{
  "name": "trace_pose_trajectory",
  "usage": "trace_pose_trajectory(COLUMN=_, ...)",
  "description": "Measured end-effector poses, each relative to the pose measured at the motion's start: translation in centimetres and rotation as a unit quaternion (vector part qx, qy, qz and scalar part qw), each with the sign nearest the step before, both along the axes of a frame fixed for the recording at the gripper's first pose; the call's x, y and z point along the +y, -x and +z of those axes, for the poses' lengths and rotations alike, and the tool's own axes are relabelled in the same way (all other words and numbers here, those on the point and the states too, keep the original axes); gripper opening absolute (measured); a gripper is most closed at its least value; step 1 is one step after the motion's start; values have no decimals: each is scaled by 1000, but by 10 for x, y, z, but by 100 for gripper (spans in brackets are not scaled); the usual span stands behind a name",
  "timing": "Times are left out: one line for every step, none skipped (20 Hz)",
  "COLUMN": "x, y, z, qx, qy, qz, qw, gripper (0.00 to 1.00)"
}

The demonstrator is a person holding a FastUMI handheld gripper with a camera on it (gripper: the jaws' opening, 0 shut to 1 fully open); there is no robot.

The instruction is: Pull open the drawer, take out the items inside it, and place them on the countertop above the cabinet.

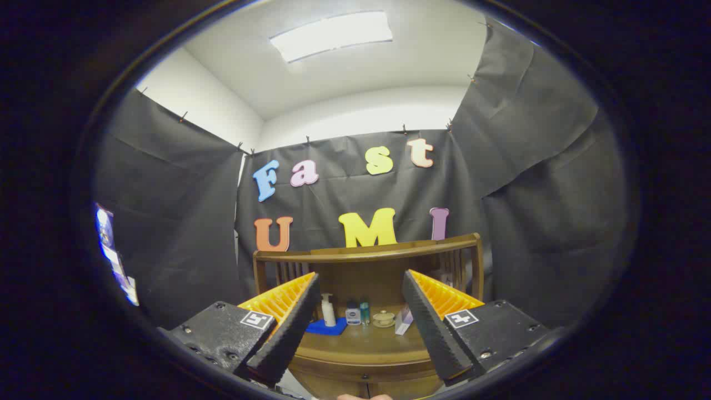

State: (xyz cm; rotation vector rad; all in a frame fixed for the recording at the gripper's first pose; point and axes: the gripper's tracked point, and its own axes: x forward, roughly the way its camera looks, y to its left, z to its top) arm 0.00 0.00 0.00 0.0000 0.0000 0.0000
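Over on the left a bright screen (pixel 114 255) glows against the booth's black cloth, too blurred to make anything of. Moving in, the gripper (pixel 361 319) comes into play, its two black fingers spread wide apart with nothing between them but open air; the left finger's (pixel 289 328) ribbed pad faces inward, with orange plastic showing behind it. Through that gap, beyond the fingers, sits the wooden cabinet (pixel 361 361), its countertop (pixel 364 341) curved and bare at the front, fenced at the back and sides by a slatted wooden rail (pixel 366 250). Along the back of the countertop, a white pump bottle (pixel 328 310) stands upright on a blue mat (pixel 328 328), then just beside it a small white jar with a dark lid (pixel 353 314), then a slim teal bottle (pixel 364 312) touching or nearly touching the jar, then a pale lidded cup on a saucer (pixel 383 319), and a small white box (pixel 404 321) leaning close against the right finger's (pixel 430 328) edge. Below the countertop's lip, the drawer front (pixel 364 383) shows a small dark knob and sits flush with the cabinet, closed, so whatever is inside is hidden. At the very bottom, under the drawer, a sliver of a hand (pixel 364 396) peeks in. Overhead, a ceiling light panel (pixel 331 35) shines.
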Motion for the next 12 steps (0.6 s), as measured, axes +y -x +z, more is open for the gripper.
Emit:
trace_pose_trajectory(x=0, y=0, z=1, qx=-1, qy=0, qz=0, qw=1000, gripper=97)
trace_pose_trajectory(x=1, y=1, z=0, qx=-2, qy=1, qz=2, qw=1000, gripper=97)
trace_pose_trajectory(x=2, y=0, z=1, qx=-3, qy=2, qz=3, qw=1000, gripper=97)
trace_pose_trajectory(x=2, y=-1, z=-1, qx=-4, qy=5, qz=4, qw=1000, gripper=97)
trace_pose_trajectory(x=0, y=-2, z=-2, qx=-1, qy=7, qz=0, qw=1000, gripper=97)
trace_pose_trajectory(x=-2, y=-2, z=-4, qx=-1, qy=7, qz=-1, qw=1000, gripper=97)
trace_pose_trajectory(x=-3, y=-4, z=-4, qx=1, qy=6, qz=-2, qw=1000, gripper=97)
trace_pose_trajectory(x=-4, y=-4, z=-5, qx=0, qy=4, qz=-1, qw=1000, gripper=97)
trace_pose_trajectory(x=-3, y=-5, z=-4, qx=-1, qy=1, qz=-1, qw=1000, gripper=97)
trace_pose_trajectory(x=-5, y=-5, z=-5, qx=-2, qy=0, qz=-1, qw=1000, gripper=97)
trace_pose_trajectory(x=-5, y=-7, z=-7, qx=-2, qy=0, qz=-2, qw=1000, gripper=97)
trace_pose_trajectory(x=-7, y=-7, z=-13, qx=0, qy=2, qz=-2, qw=1000, gripper=97)
